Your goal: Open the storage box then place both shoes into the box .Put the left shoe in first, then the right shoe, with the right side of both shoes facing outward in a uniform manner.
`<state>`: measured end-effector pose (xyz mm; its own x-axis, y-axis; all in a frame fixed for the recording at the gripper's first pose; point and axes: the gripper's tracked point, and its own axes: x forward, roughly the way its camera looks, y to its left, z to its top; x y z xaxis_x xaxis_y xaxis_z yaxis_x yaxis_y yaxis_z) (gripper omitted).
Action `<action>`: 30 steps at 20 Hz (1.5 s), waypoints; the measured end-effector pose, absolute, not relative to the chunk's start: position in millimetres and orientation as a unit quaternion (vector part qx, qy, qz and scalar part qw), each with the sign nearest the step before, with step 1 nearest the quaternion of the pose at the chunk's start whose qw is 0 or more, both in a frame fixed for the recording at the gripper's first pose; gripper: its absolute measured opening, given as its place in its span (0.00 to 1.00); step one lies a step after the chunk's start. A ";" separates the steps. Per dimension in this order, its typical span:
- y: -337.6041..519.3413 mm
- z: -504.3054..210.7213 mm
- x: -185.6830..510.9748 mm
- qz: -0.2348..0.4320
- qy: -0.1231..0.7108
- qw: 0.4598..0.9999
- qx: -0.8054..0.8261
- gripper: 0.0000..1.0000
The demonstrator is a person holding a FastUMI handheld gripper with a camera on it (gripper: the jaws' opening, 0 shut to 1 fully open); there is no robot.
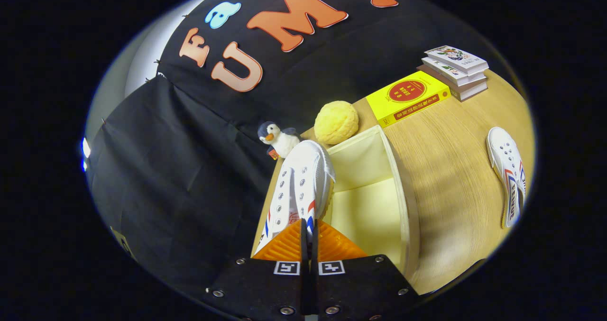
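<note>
Gripping a white canvas sneaker [300, 188], the gripper [309, 235] has its two fingers drawn nearly together, clamped on the thin material at the shoe's heel end. Sneaker runs forward from the fingertips, toe pointing away toward the booth wall. Eyelet rows face up; red and blue stripe marks show on both flanks near the fingers.

Shoe sits over the near-left wall of the open storage box [403, 202], a pale yellow fabric bin with its opening toward the camera. Whether the sole touches the box wall or hangs just clear, cannot tell. Interior of the box is bare pale lining, lit on the floor panel, shaded on the back wall.

Beyond the shoe's toe, a small plush penguin [279, 139] stands against the black cloth. Just beside it, at the far corner of the box, a round yellow knobbly ball [336, 122].

Wooden table [450, 178] spreads to the right of the box. Second white sneaker [508, 178] lies there on its side, well apart from the box, stripes and lettering on its flank showing, toe toward the far end.

Farther back on the table, a yellow book [408, 97] with a red disc on the cover lies flat. Behind it, a stack of books [455, 70], pale covers, touching or nearly touching the yellow one.
</note>
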<state>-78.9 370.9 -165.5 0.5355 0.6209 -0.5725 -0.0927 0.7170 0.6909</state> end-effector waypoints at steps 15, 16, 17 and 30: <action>422.5 -210.9 -82.1 0.200 0.465 0.819 0.269 0.18; 420.9 -207.3 -79.6 0.200 0.463 0.821 0.267 0.42; 415.5 -203.3 -78.7 0.200 0.459 0.824 0.264 0.56; 329.3 -153.7 -75.9 0.205 0.415 0.839 0.286 0.98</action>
